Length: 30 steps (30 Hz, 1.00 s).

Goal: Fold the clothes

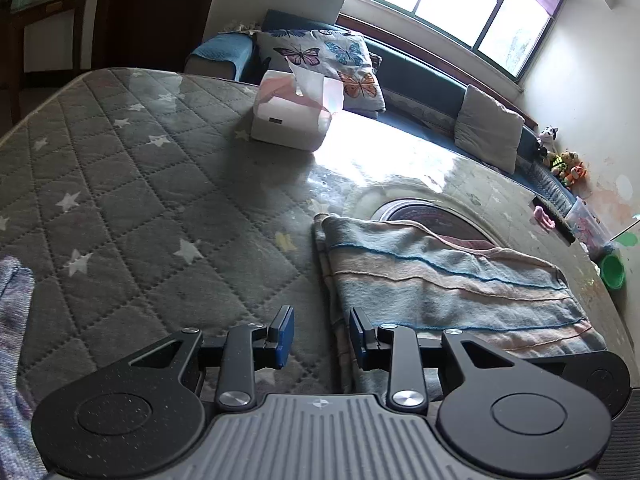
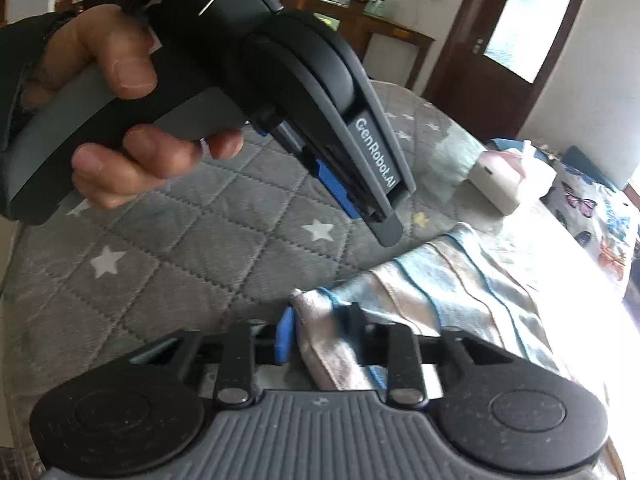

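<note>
We see a striped cloth (image 1: 448, 280) lying folded on a gray quilt (image 1: 132, 184) with white stars. The quilt covers a desk (image 1: 36, 120). The cloth has soft bands of blue, pink and cream.

In the left wrist view, our left tool (image 1: 322, 334) hangs just over the near left edge of the cloth. Its blue pads (image 1: 286, 336) stand apart and nothing is pinched between them, so this tool is let go. One pad is over the quilt and the other is over the cloth's edge.

In the right wrist view, our right tool (image 2: 316, 334) has a corner of the cloth (image 2: 440, 292) bunched up between its pads. The pads press on the cloth from both sides, so this tool is grasping the cloth. This picture is a bit blurry there.

The right view also shows a hand (image 2: 116, 120) wrapped around the handle of the left tool (image 2: 386, 224), which points down at the quilt close to the cloth's far edge.

A white tissue box (image 1: 292, 116) sits on the quilt, well away from the cloth. Behind the desk there is a blue sofa (image 1: 420, 76) with a butterfly pillow (image 1: 328, 60) and a gray pillow (image 1: 488, 128). Small toys (image 1: 564, 164) sit at the sofa's far end. A green bowl (image 1: 614, 272) is off to the right. A bright window (image 1: 452, 0) shines on the desk
</note>
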Available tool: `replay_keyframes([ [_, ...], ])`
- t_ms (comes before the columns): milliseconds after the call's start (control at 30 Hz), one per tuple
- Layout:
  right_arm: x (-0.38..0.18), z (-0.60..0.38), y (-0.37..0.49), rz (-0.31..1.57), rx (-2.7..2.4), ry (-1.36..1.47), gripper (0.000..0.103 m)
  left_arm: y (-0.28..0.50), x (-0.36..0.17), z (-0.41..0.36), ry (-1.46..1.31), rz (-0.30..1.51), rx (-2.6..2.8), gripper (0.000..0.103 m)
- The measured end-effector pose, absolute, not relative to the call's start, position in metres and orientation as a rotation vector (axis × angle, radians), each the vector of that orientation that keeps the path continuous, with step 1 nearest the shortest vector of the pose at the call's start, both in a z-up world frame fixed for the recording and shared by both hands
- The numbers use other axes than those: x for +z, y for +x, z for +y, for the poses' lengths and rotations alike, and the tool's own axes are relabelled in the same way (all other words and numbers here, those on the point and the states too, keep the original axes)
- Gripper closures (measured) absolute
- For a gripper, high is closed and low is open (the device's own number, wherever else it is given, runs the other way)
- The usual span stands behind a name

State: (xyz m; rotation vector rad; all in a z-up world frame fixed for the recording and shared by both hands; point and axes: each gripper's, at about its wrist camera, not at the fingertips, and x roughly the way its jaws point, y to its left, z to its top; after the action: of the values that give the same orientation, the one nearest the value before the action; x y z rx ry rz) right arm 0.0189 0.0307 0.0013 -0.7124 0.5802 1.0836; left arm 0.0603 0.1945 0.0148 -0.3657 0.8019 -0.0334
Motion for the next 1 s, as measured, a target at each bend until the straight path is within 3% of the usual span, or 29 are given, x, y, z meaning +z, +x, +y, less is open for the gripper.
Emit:
replay_keyframes([
  [133, 0.016, 0.017, 0.031, 0.630, 1.090, -0.576, 0.094, 0.065, 0.015, 0.192, -0.405, 0.801, -0.047, 0.070],
  [600, 0.042, -0.016, 0.047, 0.633, 1.078, -0.383, 0.095, 0.071, 0.000, 0.189, -0.666, 0.857, -0.075, 0.067],
  [733, 0.045, -0.020, 0.046, 0.626, 1.075, -0.374, 0.095, 0.073, -0.001, 0.187, -0.683, 0.848, -0.104, 0.072],
  [867, 0.047, -0.025, 0.047, 0.629, 1.073, -0.364, 0.095, 0.074, 0.001, 0.181, -0.654, 0.829, -0.117, 0.089],
  [1000, 0.051, -0.033, 0.050, 0.644, 1.069, -0.341, 0.092, 0.072, 0.007, 0.173, -0.593, 0.804, -0.112, 0.093],
])
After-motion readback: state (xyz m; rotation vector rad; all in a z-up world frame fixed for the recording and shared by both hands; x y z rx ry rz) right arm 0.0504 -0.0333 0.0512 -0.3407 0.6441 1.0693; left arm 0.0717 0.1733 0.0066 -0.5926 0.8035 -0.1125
